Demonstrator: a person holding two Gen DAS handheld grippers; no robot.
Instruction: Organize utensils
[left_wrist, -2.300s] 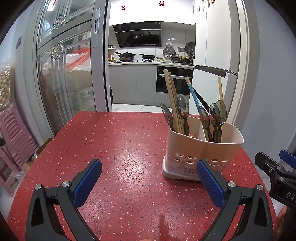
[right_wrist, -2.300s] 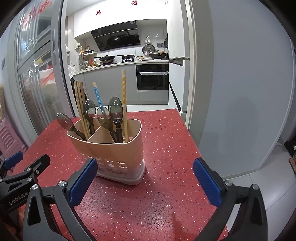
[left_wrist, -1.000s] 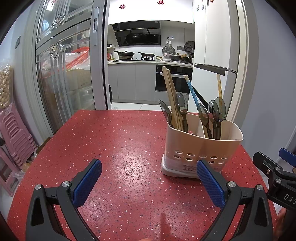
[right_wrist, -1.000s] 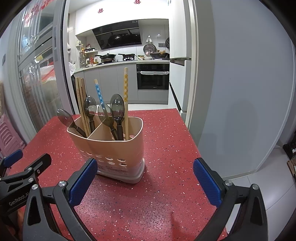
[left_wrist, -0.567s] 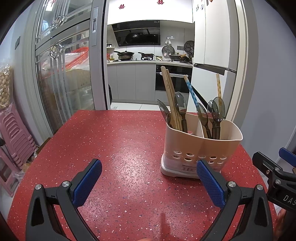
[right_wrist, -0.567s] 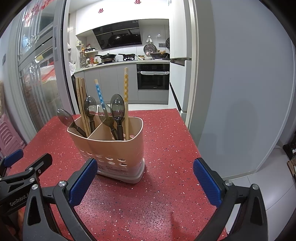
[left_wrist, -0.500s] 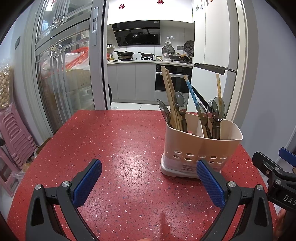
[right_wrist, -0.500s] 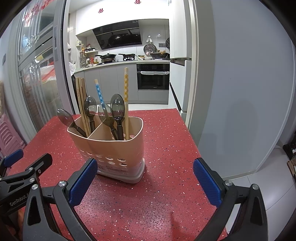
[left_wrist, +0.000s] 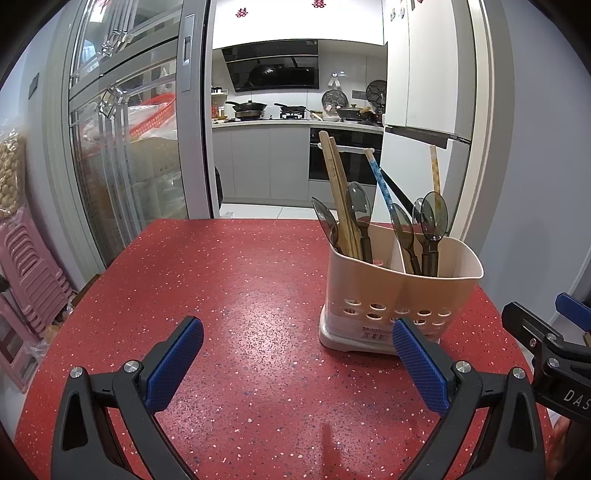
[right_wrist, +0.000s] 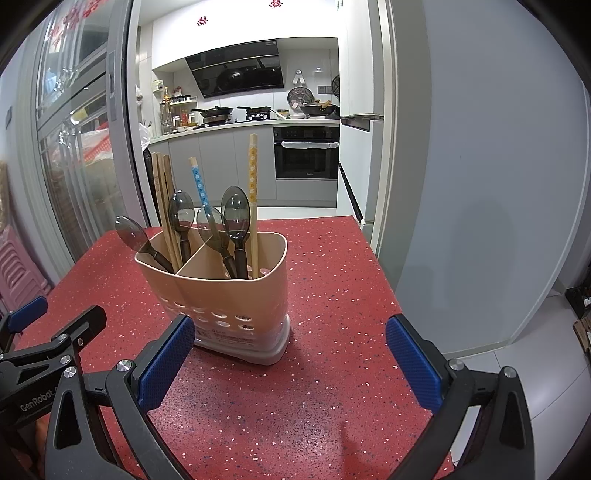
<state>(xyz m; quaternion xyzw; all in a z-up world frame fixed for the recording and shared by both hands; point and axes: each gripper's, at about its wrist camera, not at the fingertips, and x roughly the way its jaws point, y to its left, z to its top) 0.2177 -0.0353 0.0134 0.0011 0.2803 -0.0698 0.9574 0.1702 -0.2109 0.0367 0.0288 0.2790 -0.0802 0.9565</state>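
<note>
A beige two-compartment utensil holder (left_wrist: 395, 291) (right_wrist: 229, 295) stands upright on the red speckled table (left_wrist: 240, 295) (right_wrist: 332, 280). It holds several dark translucent spoons (left_wrist: 434, 218) (right_wrist: 235, 214) and several chopsticks: wooden ones (left_wrist: 336, 188) (right_wrist: 164, 192), a blue dotted one (right_wrist: 197, 181) and a yellow dotted one (right_wrist: 253, 173). My left gripper (left_wrist: 295, 354) is open over the table, left of and nearer than the holder, with nothing in it. My right gripper (right_wrist: 290, 358) is open too, just in front of the holder's right side, empty.
Pink stacked stools (left_wrist: 29, 266) stand left of the table by a glass cabinet (left_wrist: 122, 155). A grey wall (right_wrist: 498, 166) and white fridge (left_wrist: 424, 92) rise beyond the table's right edge. A kitchen lies behind through the doorway.
Both grippers have barely shifted; the holder sits marginally nearer in the views. Nothing was taken hold of or let go.
</note>
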